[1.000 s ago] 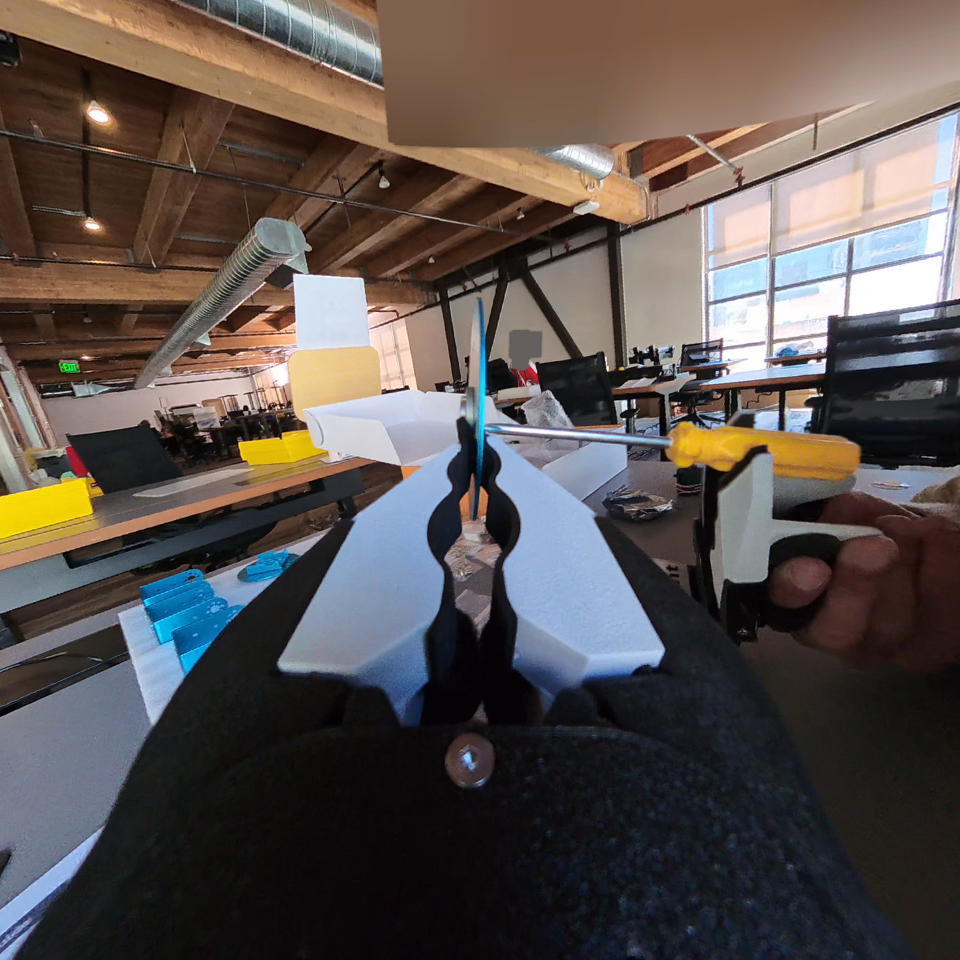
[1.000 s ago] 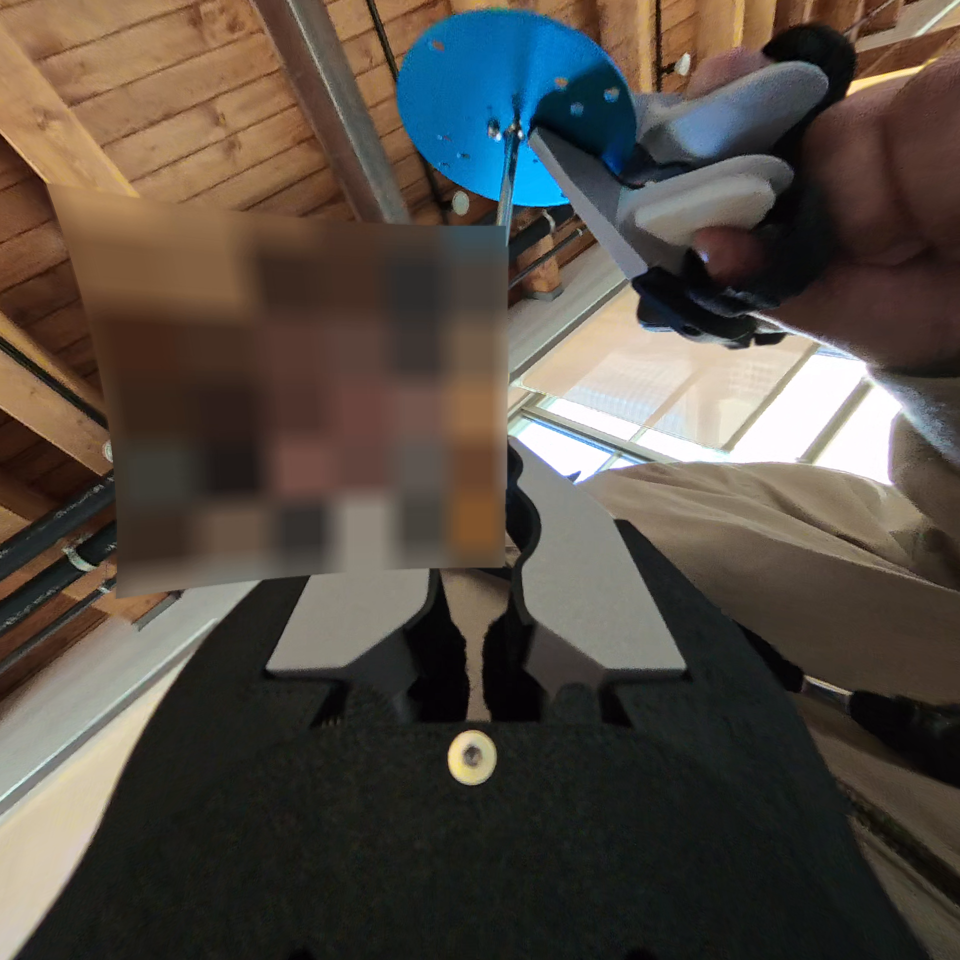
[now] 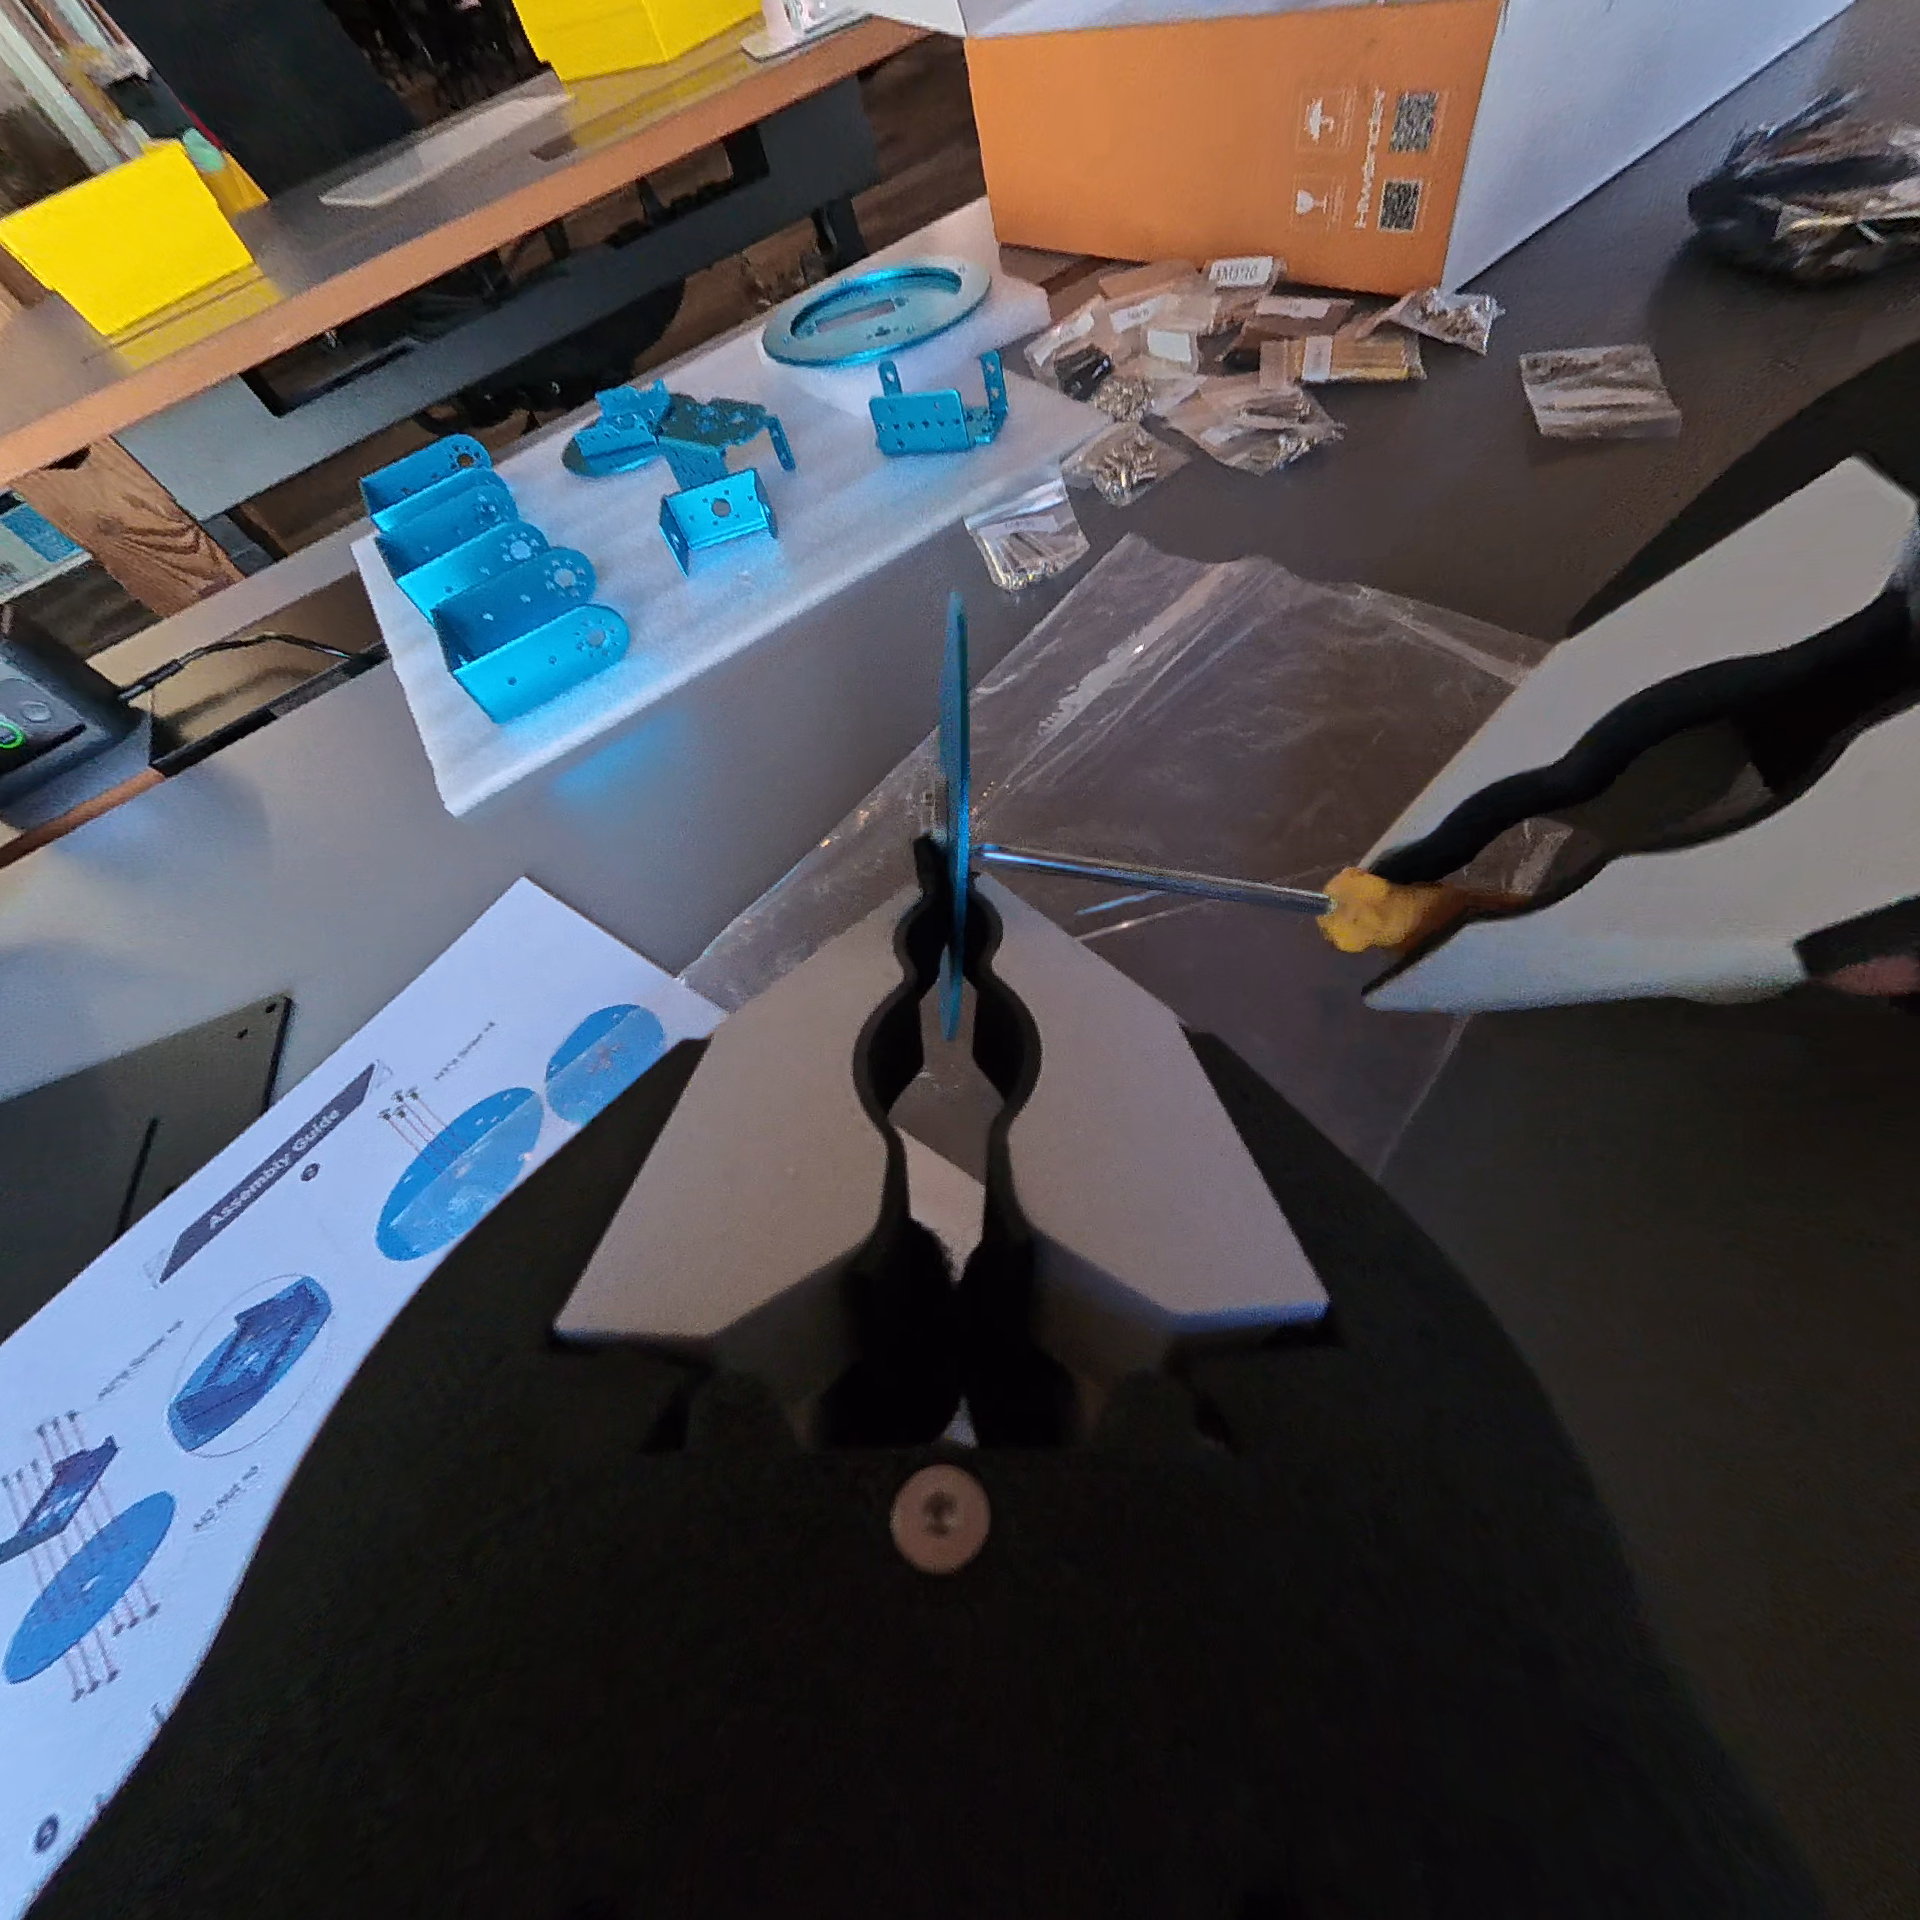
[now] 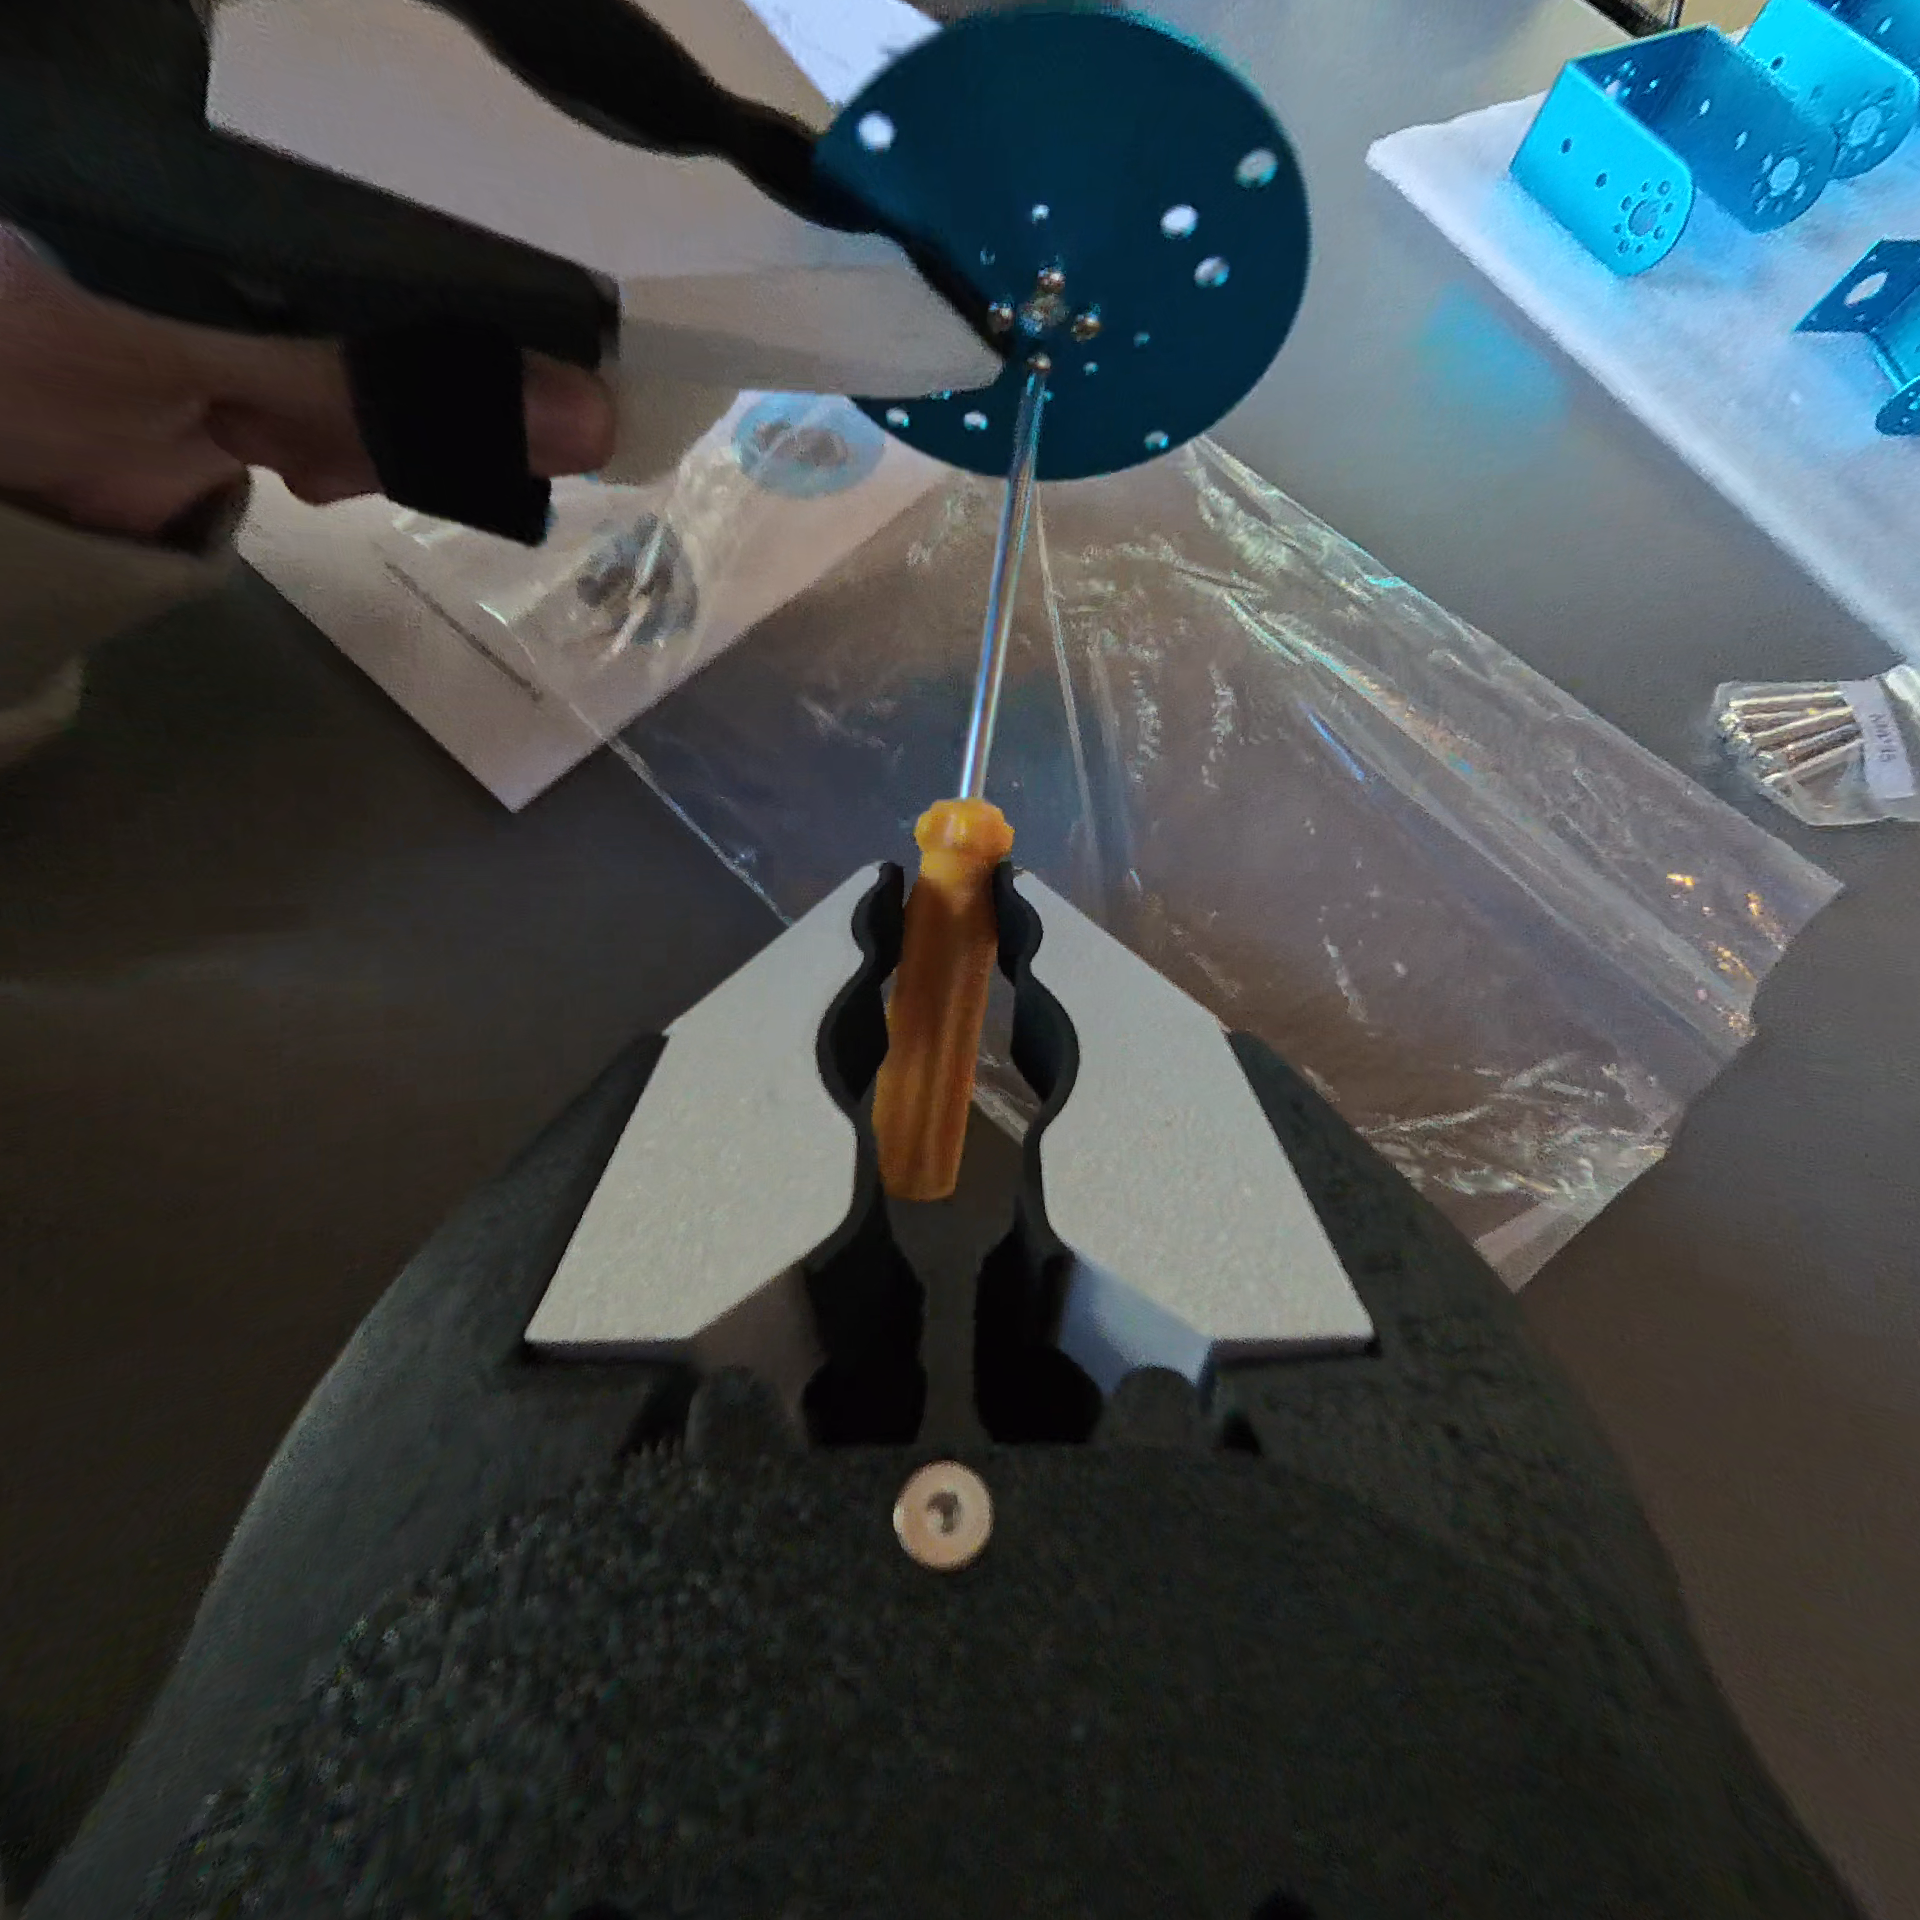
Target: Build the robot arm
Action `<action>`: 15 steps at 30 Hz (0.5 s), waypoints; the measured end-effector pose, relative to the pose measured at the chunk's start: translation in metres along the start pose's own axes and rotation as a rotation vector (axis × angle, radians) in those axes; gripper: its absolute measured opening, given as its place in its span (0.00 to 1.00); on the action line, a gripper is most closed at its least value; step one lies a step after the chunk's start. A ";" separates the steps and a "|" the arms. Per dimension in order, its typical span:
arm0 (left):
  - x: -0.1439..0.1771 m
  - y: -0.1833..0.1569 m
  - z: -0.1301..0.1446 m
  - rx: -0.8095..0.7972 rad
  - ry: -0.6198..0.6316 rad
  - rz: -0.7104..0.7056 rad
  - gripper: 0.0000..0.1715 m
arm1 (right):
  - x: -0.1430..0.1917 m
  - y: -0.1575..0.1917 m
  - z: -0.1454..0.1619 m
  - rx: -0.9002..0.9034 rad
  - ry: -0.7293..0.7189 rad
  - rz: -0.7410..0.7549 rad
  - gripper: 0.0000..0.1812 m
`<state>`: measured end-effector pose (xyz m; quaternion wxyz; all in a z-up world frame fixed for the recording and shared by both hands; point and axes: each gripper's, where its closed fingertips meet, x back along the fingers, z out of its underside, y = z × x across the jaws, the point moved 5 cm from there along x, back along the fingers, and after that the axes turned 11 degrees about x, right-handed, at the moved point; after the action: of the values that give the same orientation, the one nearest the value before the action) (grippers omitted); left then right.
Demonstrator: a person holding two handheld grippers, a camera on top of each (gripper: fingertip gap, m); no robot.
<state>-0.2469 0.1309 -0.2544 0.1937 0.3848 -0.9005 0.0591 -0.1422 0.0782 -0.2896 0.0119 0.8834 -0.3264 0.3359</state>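
We list the left gripper (image 3: 951, 904) first: its jaws are narrow, pinched on the lower edge of a blue disc (image 3: 954, 769), which stands upright and edge-on above a clear plastic bag (image 3: 1226, 707) lying flat on the dark table (image 3: 1662, 1299).

From the right wrist view, the disc (image 4: 1091, 208) shows its perforated face, with small screw heads clustered near its centre.

The right gripper (image 4: 945, 894) has its jaws closed on the orange handle of a screwdriver (image 4: 940, 1029). The steel shaft runs forward, and its tip meets the disc just beside the screw cluster.

Relative to the disc, as the left wrist view shows it:
- Beyond and left: a white foam sheet (image 3: 748, 613) carrying blue brackets (image 3: 499, 582) and a blue ring (image 3: 878, 312).
- Beyond and right: small bags of screws (image 3: 1195, 384), then an orange and white box (image 3: 1226, 125).
- Near left: a printed instruction sheet (image 3: 343, 1174).
- Right: the right gripper (image 3: 1382, 914), with the screwdriver (image 3: 1153, 881) held level.
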 end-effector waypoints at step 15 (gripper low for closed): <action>0.028 -0.007 -0.025 -0.142 -0.236 0.105 0.01 | 0.030 -0.003 -0.018 -0.666 -0.282 -0.687 0.08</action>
<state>-0.2520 0.1140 -0.2210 0.1099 0.3269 -0.9378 -0.0405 -0.1344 0.0675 -0.2567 0.3589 0.9250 -0.1045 0.0676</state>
